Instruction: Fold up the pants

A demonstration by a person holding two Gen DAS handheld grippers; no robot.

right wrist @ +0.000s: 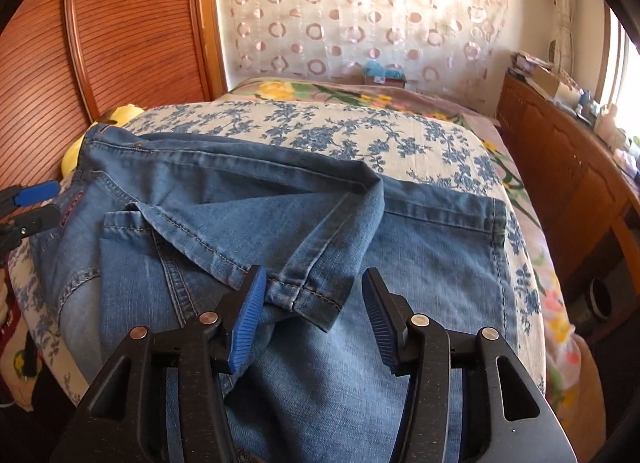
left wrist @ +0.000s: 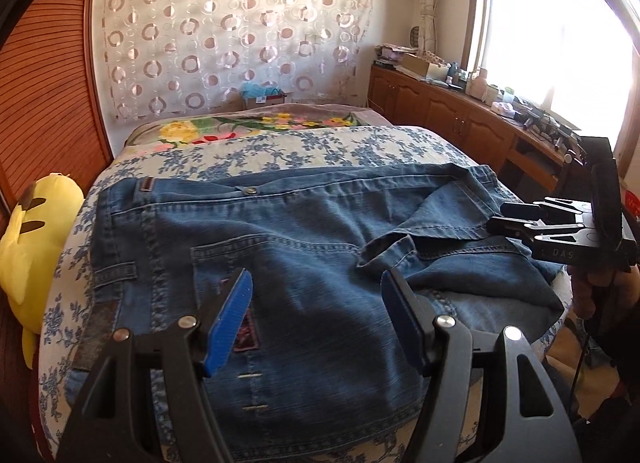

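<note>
Blue denim pants [left wrist: 304, 247] lie folded on a blue-flowered cushion [left wrist: 280, 151], waistband to the left and leg hems folded back on the right. My left gripper [left wrist: 316, 283] is open just above the seat and back pocket, holding nothing. My right gripper [right wrist: 314, 283] is open over the folded-back leg hem [right wrist: 308, 295], its jaws either side of the hem, not closed on it. The right gripper also shows in the left wrist view [left wrist: 496, 215] at the pants' right edge. The left gripper's fingertips [right wrist: 36, 193] show at the left edge of the right wrist view.
A yellow plush toy [left wrist: 36, 239] lies left of the cushion against a wooden slatted headboard [left wrist: 48, 83]. A flowered blanket [left wrist: 248, 127] covers the bed behind. A wooden cabinet [left wrist: 460, 111] with clutter runs along the right under a bright window [left wrist: 552, 35].
</note>
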